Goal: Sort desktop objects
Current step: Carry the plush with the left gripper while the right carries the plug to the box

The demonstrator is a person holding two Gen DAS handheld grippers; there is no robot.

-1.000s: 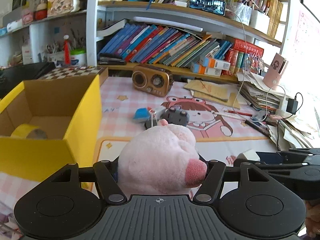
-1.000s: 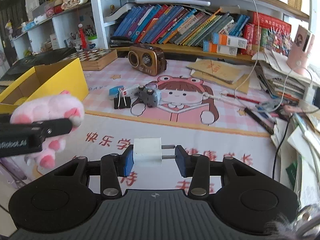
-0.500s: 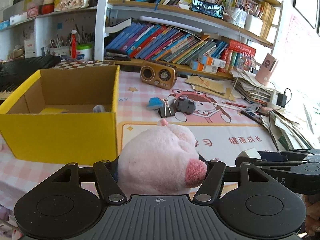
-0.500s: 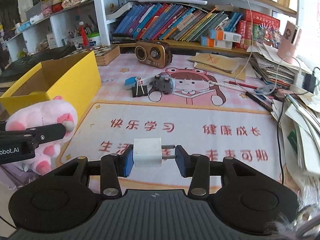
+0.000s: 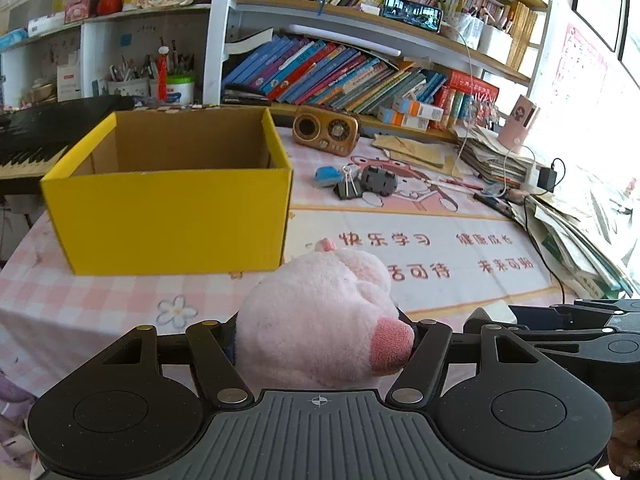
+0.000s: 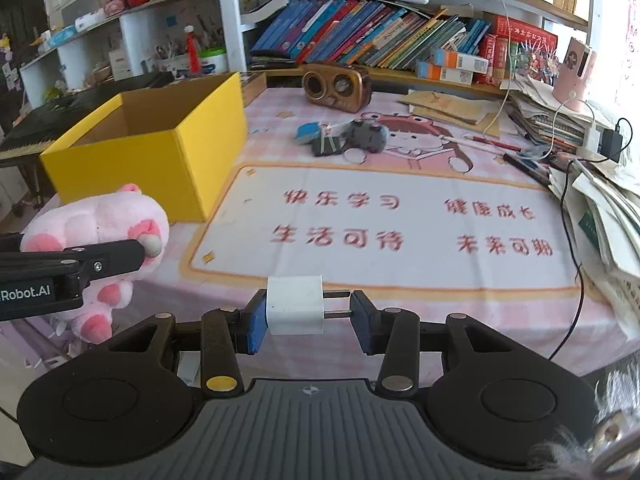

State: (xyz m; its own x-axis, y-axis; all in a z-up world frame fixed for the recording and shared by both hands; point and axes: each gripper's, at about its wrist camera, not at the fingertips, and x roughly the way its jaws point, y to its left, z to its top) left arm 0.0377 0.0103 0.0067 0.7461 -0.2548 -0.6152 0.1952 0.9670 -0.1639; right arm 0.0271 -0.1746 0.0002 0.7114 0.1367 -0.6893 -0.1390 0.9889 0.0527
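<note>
Cluttered study desk, pink checked cloth with a printed mat (image 6: 400, 220) over it, bookshelves behind. I hold 2 loads. Left gripper (image 5: 320, 344) is clamped on a pink plush toy (image 5: 316, 316), jaws roughly half spread, pads sunk into the fur. Right gripper (image 6: 306, 314) is closed on a white charger plug (image 6: 295, 310): the left pad sits on the body and the right pad on the prong tips, so that grip looks thin to me.

Both loads hang over the near edge of the desk. Yellow box (image 5: 168, 216) stands far-left of them, top open; I can't see its floor from here. I judge this as the carry step, both items probably headed for the box.

To do it well: lift each load above the box rim before crossing it, plush first since it is nearer the box, and drop it toward the far-left corner so the plug gets room. Keep the plug level; tilting could let the prongs slip off the pad.

Open room: mat between me and the box is bare. Binder clip (image 5: 349, 189), blue eraser (image 5: 328, 176) and grey toy car (image 5: 379, 179) sit far-centre, well apart from my path. Paper stacks and cables crowd the right edge; a keyboard sits left of the box.
</note>
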